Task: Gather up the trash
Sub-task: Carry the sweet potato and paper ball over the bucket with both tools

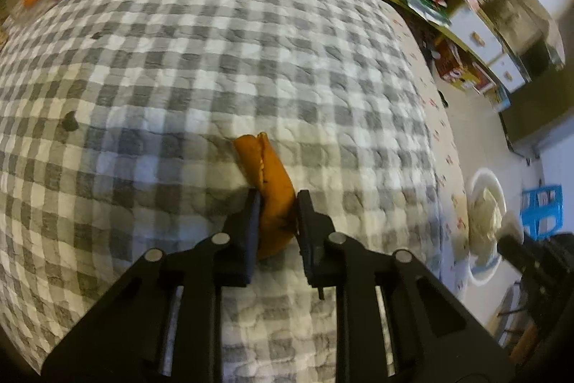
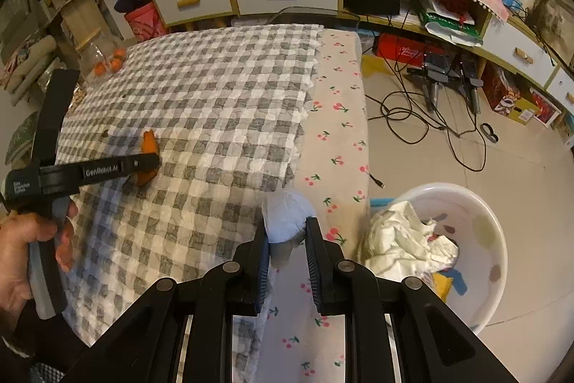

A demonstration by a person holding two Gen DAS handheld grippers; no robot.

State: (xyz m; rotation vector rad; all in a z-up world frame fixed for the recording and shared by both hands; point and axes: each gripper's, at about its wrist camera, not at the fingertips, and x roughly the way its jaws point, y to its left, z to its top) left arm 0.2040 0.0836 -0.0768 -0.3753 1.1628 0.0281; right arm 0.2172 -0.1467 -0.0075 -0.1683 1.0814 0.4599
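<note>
**Both tools loaded over the bed**

While it hovers above the checkered quilt point(image 1: 215, 60), the left tool point(image 1: 278, 200) pinches an orange peel point(image 1: 267, 174) that juts forward from its fingers. Over the bed's edge, the right tool point(image 2: 287, 232) squeezes a crumpled pale-blue tissue point(image 2: 285, 216), with the white basin point(image 2: 491, 239) of crumpled paper on the floor just right of it.

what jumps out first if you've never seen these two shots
A curled orange peel pinched in the left gripper, over the grey-and-white checked quilt. Next, a crumpled pale-blue tissue wad clamped in the right gripper at the bed's edge. A white spotted plastic bin with crumpled paper sits on the floor to its right.
</note>
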